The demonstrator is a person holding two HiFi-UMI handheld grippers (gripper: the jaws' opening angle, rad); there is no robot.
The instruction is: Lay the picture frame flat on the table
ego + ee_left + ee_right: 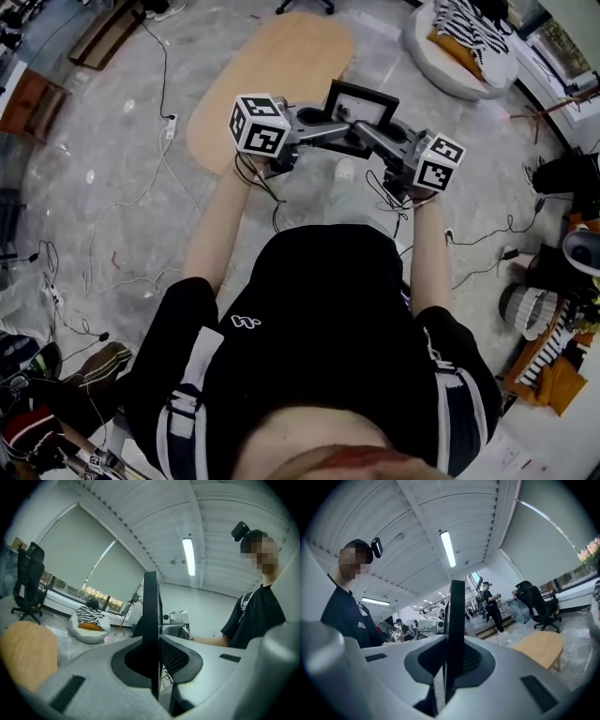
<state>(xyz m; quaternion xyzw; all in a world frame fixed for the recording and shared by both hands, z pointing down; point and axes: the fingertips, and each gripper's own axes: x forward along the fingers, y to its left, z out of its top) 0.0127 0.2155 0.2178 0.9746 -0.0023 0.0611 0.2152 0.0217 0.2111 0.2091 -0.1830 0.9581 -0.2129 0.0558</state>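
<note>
Above the floor, beside the wooden worktop's [272, 80] near end, you hold the picture frame [361, 105] in the air, its lower part hidden behind both grippers. Your left gripper [322, 129] and right gripper [372, 134] each pinch one side edge. Loose cables [165, 94] cross the floor around you.

The picture frame [364, 108] is a slim black rectangle with a pale centre. It is off the tabletop [272, 80] altogether, held up in the air just beside that tabletop's near end, to its right. The left gripper [328, 129] and the right gripper [367, 131] each have their jaws pressed on it, side by side. Seen along either pair of jaws, it is a thin dark bar standing edge-on. The tabletop is a light wooden oval, lying lengthwise away from the frame.
</note>
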